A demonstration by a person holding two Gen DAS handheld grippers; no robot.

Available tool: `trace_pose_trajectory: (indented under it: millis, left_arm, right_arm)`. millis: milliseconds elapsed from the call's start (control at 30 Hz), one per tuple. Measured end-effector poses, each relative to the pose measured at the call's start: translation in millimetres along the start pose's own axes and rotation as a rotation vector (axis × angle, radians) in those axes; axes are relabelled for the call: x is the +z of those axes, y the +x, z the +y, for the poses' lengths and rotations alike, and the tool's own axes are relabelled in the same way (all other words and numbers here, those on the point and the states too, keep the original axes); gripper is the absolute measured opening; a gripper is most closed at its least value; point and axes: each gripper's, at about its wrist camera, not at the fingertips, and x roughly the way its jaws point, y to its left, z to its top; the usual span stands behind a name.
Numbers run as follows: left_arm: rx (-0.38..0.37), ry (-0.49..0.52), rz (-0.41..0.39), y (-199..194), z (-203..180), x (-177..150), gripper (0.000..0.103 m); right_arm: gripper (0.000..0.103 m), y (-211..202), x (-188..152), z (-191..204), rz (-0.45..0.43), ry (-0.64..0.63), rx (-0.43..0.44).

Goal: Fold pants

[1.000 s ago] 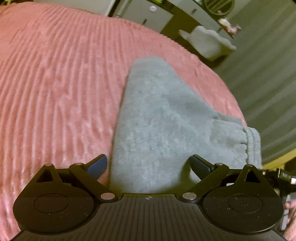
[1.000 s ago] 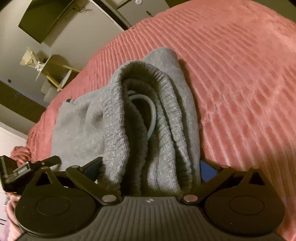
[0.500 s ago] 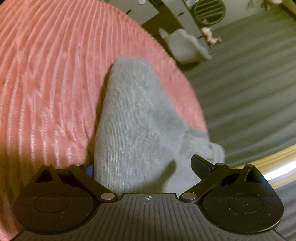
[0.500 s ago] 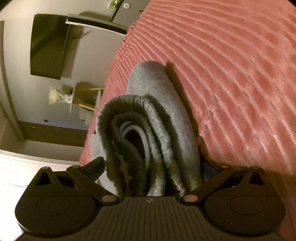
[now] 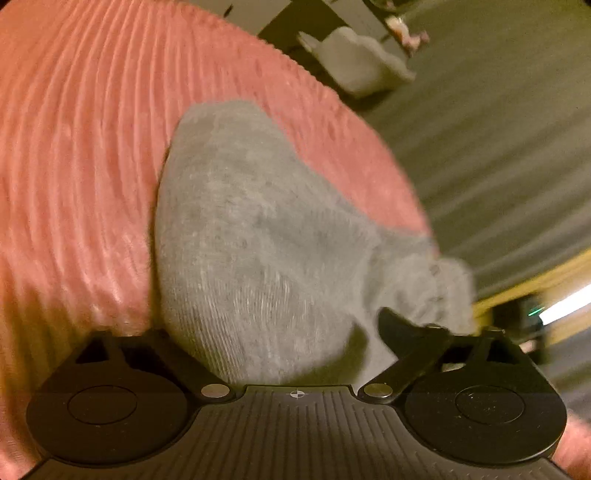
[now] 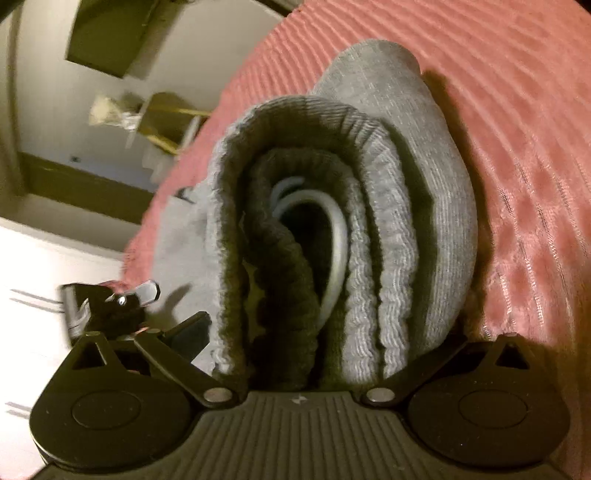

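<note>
Grey sweatpants [image 5: 251,240] lie folded in a thick bundle on a pink ribbed bedspread [image 5: 74,166]. My left gripper [image 5: 273,328] has the bundle's smooth folded side between its fingers; the left finger is hidden behind cloth, the right fingertip [image 5: 395,325] shows. My right gripper [image 6: 328,332] holds the other side, where the ribbed waistband [image 6: 373,206] curls around a white drawstring [image 6: 332,229]. Cloth fills the gap between its fingers. The other gripper [image 6: 110,299] shows at the far left.
The bed's edge runs close behind the bundle in the left wrist view, with striped grey floor [image 5: 498,147] and a white chair [image 5: 354,62] beyond. In the right wrist view a wall, a dark screen [image 6: 110,33] and a small table [image 6: 166,114] stand past the bed.
Both grippers have lifted and tilted with the bundle, so the views swung toward the room. The left finger of the left gripper has gone behind the cloth.
</note>
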Motion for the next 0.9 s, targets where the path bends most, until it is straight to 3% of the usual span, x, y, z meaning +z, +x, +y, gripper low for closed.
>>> trace_pose_trajectory:
  millis: [33, 100, 200, 367, 467, 567, 900]
  left_arm:
    - [0.081, 0.075, -0.018, -2, -13, -4, 0.056]
    - [0.106, 0.148, -0.056, -8, -28, -13, 0.045]
    - [0.127, 0.165, -0.097, -12, -38, -20, 0.038]
    - [0.103, 0.139, -0.139, -24, -51, -17, 0.034]
    - [0.104, 0.188, -0.164, -26, -71, -14, 0.032]
    - [0.084, 0.175, -0.17, -27, -78, -7, 0.03]
    - [0.124, 0.18, -0.275, -34, -82, 31, 0.03]
  right_arm:
    - [0.084, -1, -4, 12, -0.019, -0.053, -0.076]
    - [0.075, -6, -15, 35, -0.067, -0.16, -0.18]
    - [0.068, -14, -29, 53, -0.134, -0.197, -0.2]
    - [0.062, -36, -23, 81, -0.2, -0.208, -0.141]
    - [0.061, -23, -18, 107, -0.215, -0.283, -0.185]
    - [0.06, -14, -10, 116, -0.214, -0.278, -0.218]
    - [0.059, -13, 26, 138, -0.311, -0.303, -0.196]
